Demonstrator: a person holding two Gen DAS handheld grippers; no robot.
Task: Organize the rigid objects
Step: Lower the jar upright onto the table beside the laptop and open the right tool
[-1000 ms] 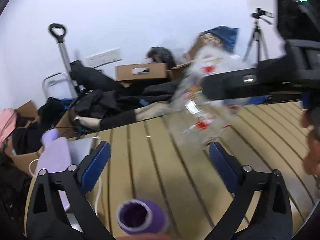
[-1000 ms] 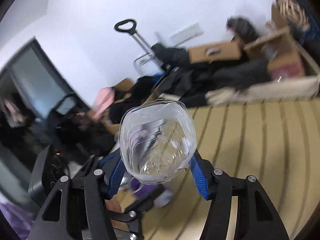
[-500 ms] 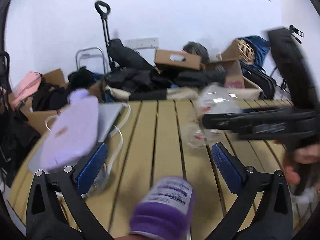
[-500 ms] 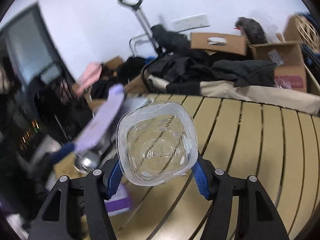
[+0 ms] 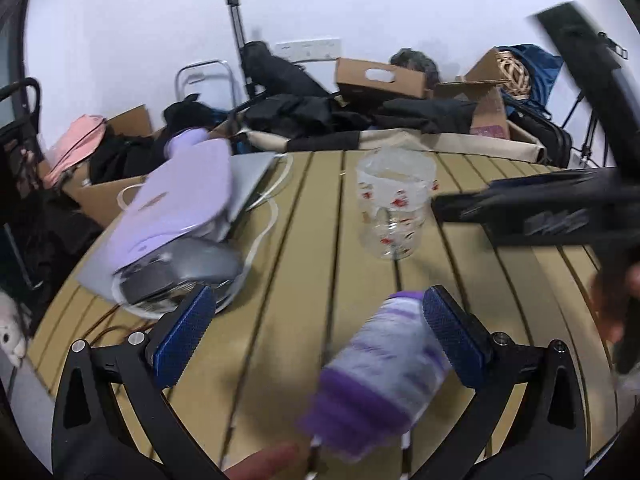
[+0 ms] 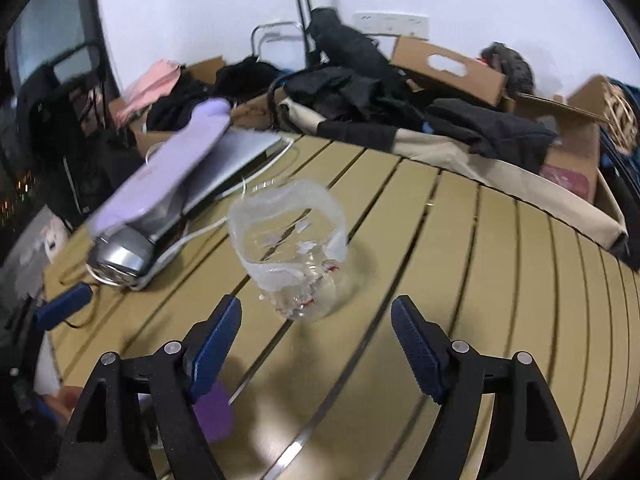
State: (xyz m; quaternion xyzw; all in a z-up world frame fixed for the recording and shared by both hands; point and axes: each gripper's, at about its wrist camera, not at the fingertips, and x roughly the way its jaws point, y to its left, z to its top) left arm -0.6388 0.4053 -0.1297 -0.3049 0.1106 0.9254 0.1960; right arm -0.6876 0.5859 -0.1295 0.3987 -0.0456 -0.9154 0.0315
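Fingers (image 6: 418, 350) spread (right), clear cup (image 6: 292, 252) seemingly just ahead.

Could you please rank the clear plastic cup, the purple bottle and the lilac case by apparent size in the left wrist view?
1. lilac case
2. purple bottle, though it is blurred and nearest the camera, so its rank is unsure
3. clear plastic cup
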